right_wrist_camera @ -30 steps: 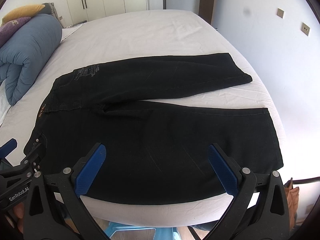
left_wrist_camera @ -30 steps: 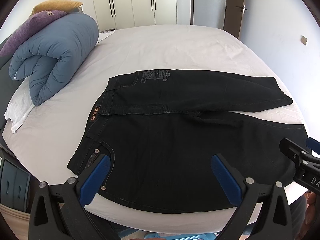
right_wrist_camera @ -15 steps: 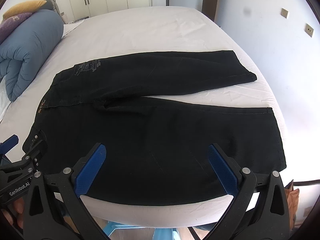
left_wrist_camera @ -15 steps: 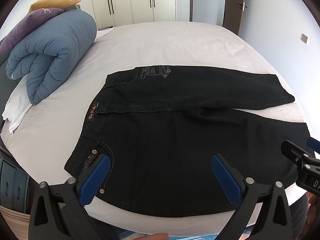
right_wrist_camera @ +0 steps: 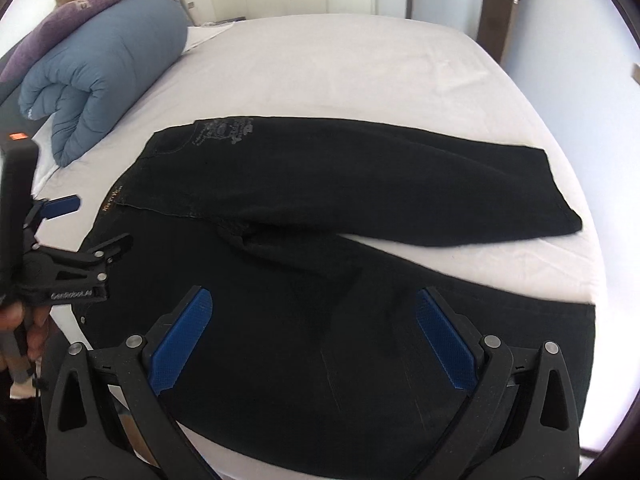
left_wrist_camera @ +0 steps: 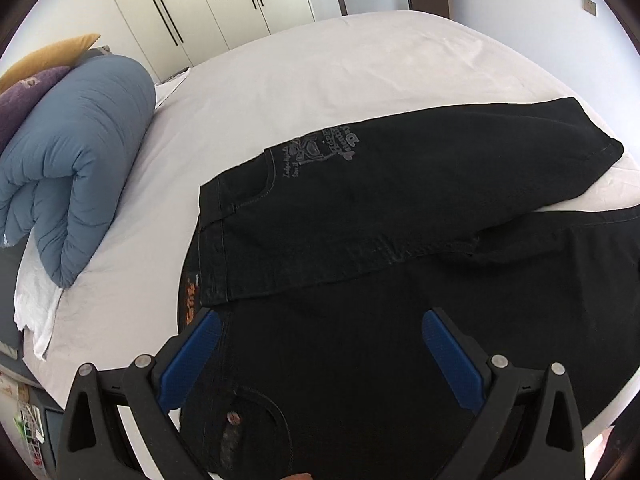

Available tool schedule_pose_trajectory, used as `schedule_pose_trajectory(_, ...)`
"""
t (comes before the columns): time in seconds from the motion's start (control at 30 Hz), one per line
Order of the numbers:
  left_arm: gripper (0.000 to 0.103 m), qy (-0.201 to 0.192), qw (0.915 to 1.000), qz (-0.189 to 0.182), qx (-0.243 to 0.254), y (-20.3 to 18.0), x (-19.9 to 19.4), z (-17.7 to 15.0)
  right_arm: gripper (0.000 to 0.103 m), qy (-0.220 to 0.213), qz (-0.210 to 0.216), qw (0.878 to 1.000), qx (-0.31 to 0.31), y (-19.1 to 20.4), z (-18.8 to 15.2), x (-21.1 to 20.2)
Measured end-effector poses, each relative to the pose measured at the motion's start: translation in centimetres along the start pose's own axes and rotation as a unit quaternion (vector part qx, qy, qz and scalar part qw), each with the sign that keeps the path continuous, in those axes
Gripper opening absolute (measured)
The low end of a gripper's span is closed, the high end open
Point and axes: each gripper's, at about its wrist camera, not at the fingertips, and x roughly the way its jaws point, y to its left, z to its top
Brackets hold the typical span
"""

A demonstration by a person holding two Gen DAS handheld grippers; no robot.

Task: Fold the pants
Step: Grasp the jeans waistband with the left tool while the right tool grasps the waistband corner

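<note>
Black pants point(left_wrist_camera: 400, 216) point(right_wrist_camera: 320, 208) lie flat on the white bed, waist to the left, the two legs spread in a V to the right. A grey print marks the far hip. My left gripper point(left_wrist_camera: 320, 344) is open and empty, low over the waistband of the near leg. It also shows in the right wrist view point(right_wrist_camera: 88, 228) at the waist, jaws apart. My right gripper point(right_wrist_camera: 314, 328) is open and empty above the near leg's thigh.
A rolled blue duvet point(left_wrist_camera: 76, 176) point(right_wrist_camera: 104, 72) with purple and yellow pillows lies at the left of the bed point(left_wrist_camera: 340, 80). White wardrobes and a door stand behind. The bed's near edge is just below the pants.
Both grippers have moved forward and lower over the pants. The left one has swung in to the waistband; the right one has shifted left over the near leg. Both stay open.
</note>
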Motion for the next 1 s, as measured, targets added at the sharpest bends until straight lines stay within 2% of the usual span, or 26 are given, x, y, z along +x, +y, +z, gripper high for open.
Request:
schedule_pose_trajectory(0.1, 0.103, -0.020, 0.9989, 0.012, 0.041, 1.7, 2.6, 3.3, 0.103, -0.011, 0.039, 0.998, -0.049, -0.6, 2.8, 1.4)
schedule_pose_trajectory(0.2, 0.103, -0.020, 0.9968, -0.017, 0.075, 3.9, 5.9, 7.4, 0.103, -0.030, 0.053, 0.992, -0.107, -1.1, 6.1, 3.0)
schedule_pose_trajectory(0.37, 0.103, 0.012, 0.9912, -0.069, 0.113, 6.7, 11.7, 13.3, 0.103, -0.037, 0.112, 0.982, -0.146, -2.6, 11.1, 6.5)
schedule_pose_trajectory(0.43, 0.103, 0.025, 0.9890, -0.081, 0.121, 7.6, 13.6, 15.0, 0.099, -0.035, 0.131, 0.978, -0.161, -3.1, 12.6, 8.1)
schedule_pose_trajectory(0.53, 0.103, 0.047, 0.9859, -0.078, 0.141, 8.9, 16.5, 17.2, 0.089, -0.024, 0.149, 0.971, -0.184, -3.4, 14.6, 10.8)
schedule_pose_trajectory(0.6, 0.103, 0.063, 0.9826, -0.087, 0.152, 9.9, 18.0, 18.0, 0.081, -0.005, 0.169, 0.967, -0.190, -3.8, 15.4, 12.2)
schedule_pose_trajectory(0.7, 0.103, 0.087, 0.9758, -0.108, 0.169, 10.8, 19.6, 18.2, 0.081, 0.006, 0.196, 0.958, -0.208, -3.9, 16.0, 13.7)
schedule_pose_trajectory(0.8, 0.102, 0.106, 0.9679, -0.108, 0.200, 11.0, 21.1, 17.8, 0.079, 0.013, 0.214, 0.950, -0.227, -3.0, 15.6, 15.1)
schedule_pose_trajectory(0.87, 0.094, 0.126, 0.9626, -0.124, 0.206, 11.0, 22.1, 17.4, 0.074, 0.024, 0.226, 0.946, -0.231, -2.3, 15.8, 16.4)
schedule_pose_trajectory(1.0, 0.089, 0.163, 0.9549, -0.149, 0.199, 11.1, 24.5, 16.7, 0.068, 0.034, 0.237, 0.939, -0.245, -1.5, 15.8, 17.2)
